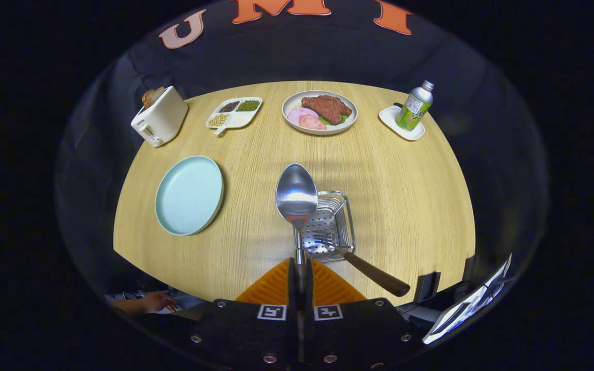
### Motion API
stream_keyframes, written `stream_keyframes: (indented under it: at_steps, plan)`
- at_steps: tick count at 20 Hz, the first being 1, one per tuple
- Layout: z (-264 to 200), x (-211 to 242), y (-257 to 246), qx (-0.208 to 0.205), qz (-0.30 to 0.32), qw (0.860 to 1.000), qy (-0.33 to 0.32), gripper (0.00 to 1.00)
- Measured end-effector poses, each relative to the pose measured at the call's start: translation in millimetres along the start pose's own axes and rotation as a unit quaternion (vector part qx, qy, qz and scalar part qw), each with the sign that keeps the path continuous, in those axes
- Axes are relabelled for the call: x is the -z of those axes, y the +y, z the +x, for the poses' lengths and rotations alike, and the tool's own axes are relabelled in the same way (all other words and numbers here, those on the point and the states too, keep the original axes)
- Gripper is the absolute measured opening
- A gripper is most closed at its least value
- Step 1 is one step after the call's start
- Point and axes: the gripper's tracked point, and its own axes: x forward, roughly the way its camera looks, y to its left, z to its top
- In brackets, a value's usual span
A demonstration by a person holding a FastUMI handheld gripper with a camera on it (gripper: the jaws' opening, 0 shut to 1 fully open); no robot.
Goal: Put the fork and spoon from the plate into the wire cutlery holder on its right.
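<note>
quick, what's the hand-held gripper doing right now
Hand-held gripper: shut on the spoon handle, bowl raised beside the wire holder, where the fork already lies.

Tool [301,273] with ribbed fingers [328,286], dark screwed body, two square black-and-white markers

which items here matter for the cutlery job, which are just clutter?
Job: spoon, clamped between the fingers of the gripper; fork, already in the holder; plate, cleared.

Clutter: toaster, divided tray, meat plate, bottle on its saucer.
</note>
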Motion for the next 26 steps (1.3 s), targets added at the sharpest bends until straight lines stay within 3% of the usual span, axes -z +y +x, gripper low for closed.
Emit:
stream_keyframes:
  at_steps: [7, 11, 17, 22, 26]
  plan:
    - [16, 10, -17, 0.016, -0.015, 1.000, 0.021, 0.05]
    - [23, 22, -11, -0.002, -0.014, 0.999, 0.049, 0.06]
    - [20, 3, -14, -0.016, 0.007, 1.000, 0.021, 0.10]
    - [-11, -53, 1, -0.066, 0.025, 0.993, -0.093, 0.15]
    - [-68, -125, -7, -0.055, 0.011, 0.964, -0.260, 0.34]
